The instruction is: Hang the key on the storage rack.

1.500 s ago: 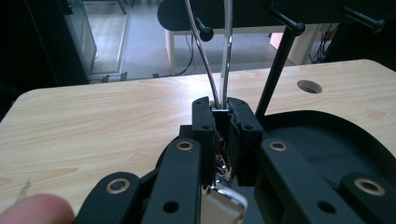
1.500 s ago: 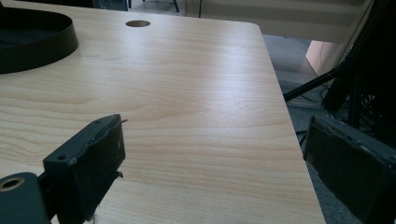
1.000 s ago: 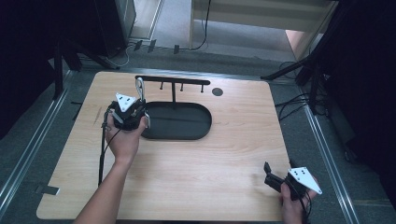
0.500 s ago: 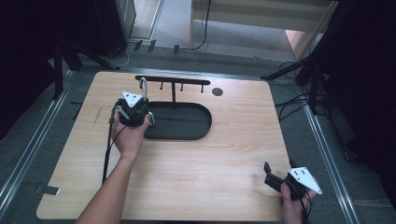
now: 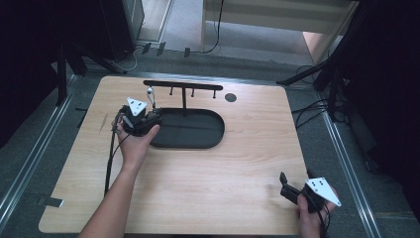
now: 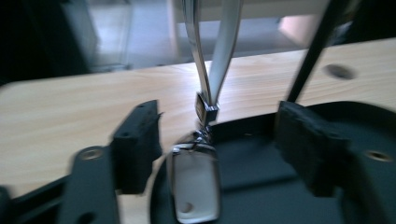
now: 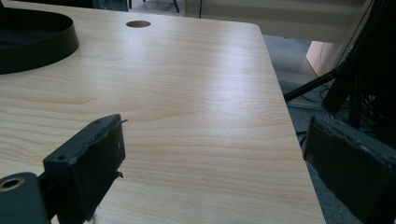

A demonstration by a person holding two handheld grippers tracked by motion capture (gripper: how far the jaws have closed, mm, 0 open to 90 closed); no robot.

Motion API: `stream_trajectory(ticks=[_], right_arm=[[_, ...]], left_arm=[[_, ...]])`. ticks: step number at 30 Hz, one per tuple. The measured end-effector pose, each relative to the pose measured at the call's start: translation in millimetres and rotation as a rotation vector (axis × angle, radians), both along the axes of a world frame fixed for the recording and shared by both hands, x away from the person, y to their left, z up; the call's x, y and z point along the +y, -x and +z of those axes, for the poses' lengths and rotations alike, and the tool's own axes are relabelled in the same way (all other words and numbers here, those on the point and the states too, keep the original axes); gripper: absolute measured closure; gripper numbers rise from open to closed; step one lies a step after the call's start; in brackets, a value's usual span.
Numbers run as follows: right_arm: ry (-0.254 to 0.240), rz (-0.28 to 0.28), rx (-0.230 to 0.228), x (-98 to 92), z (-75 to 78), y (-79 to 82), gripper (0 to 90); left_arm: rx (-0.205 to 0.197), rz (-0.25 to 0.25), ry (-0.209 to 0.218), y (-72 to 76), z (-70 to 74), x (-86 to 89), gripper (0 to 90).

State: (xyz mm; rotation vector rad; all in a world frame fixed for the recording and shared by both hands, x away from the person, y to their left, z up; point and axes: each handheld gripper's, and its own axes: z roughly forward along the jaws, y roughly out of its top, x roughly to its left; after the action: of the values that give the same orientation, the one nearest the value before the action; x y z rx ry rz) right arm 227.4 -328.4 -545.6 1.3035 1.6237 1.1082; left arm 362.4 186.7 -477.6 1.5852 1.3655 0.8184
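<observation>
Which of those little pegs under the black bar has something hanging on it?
The leftmost peg, beside the left gripper: a shiny metal strap dangles from it over the black tray. The other pegs are bare.

The left tongs (image 5: 148, 117) are hovering at the tray's (image 5: 198, 144) left end, seemingly near a small shiny object (image 5: 150, 91). The right tongs (image 5: 287, 187) are resting at the table's (image 5: 208, 188) near right corner.

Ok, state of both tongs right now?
Left tongs: open, jaws either side of a hanging silver key fob, not closed on it.
Right tongs: open, empty, over the table.
</observation>
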Motion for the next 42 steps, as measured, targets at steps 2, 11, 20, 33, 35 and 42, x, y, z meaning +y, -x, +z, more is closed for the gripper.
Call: stream_trajectory(ticks=[2, 11, 20, 33, 35, 42], right_arm=[[0.001, 0.000, 0.001, 0.1, 0.0, 0.0, 5.2], [0.009, 0.000, 0.003, 1.0, 0.0, -0.2, 5.2], [0.020, -0.005, 0.000, 1.8, -0.1, 0.0, 5.5], [0.023, -0.007, 0.000, 2.4, -0.1, 0.2, 5.5], [0.025, -0.008, -0.001, 2.4, -0.1, 0.1, 5.5], [0.023, -0.007, 0.000, 2.4, -0.1, 0.2, 5.5]], left_arm=[[-0.010, -0.011, 0.037, 8.8, -0.6, 8.1, 20.1], [-0.049, -0.161, 0.074, 58.6, -8.8, 40.7, 1.5], [-0.080, -0.188, 0.068, 100.8, -20.3, 61.2, 0.0], [-0.089, -0.110, 0.072, 155.2, -51.7, 107.3, 0.0], [-0.092, -0.087, 0.076, 162.2, -55.3, 115.5, 0.0], [-0.120, -0.001, 0.070, 183.9, -61.7, 142.9, 0.0]])
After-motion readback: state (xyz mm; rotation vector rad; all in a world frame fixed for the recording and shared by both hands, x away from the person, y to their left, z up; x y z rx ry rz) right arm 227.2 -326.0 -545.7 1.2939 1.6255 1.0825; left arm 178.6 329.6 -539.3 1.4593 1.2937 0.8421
